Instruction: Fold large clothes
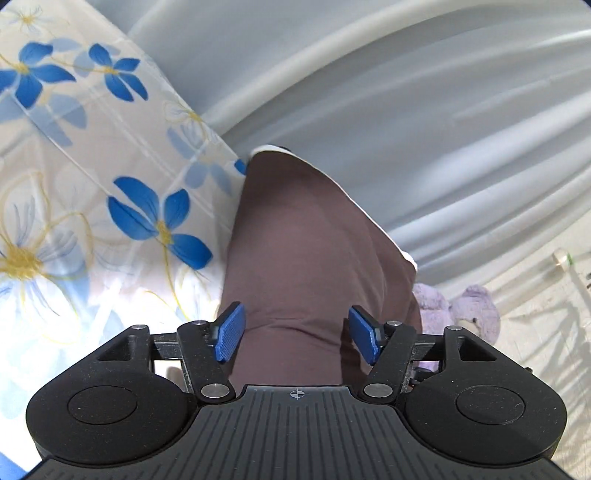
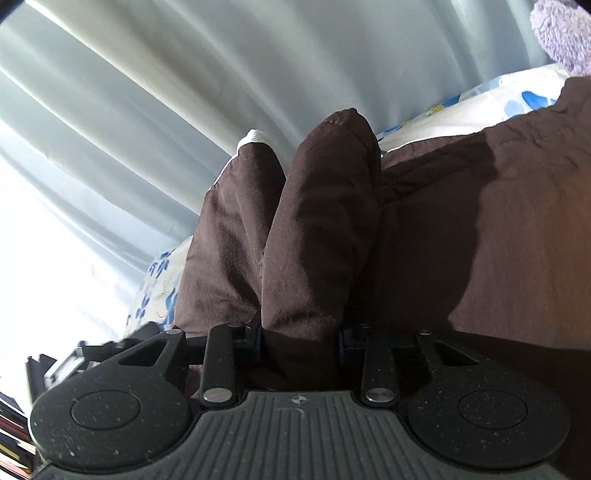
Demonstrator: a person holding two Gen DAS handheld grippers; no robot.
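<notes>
The brown garment (image 2: 321, 229) is covering the right gripper (image 2: 301, 343) fingertips, so how the jaws are standing is not showing. The frame edge is cutting off a purple plush toy (image 2: 565, 33), and the left gripper (image 1: 299, 332) is partly hiding it. Stacked items (image 2: 14, 439) are sitting blurred at the lower left corner.

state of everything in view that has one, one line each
left claw: open, blue pads apart on either side of the brown fabric
right claw: fingertips hidden by fabric, grip cannot be told
brown garment: bunched and raised in two folds, the rest lying on the bed
floral bedsheet: spread flat
curtain: hanging in pleats
purple plush toy: lying beside the garment
</notes>
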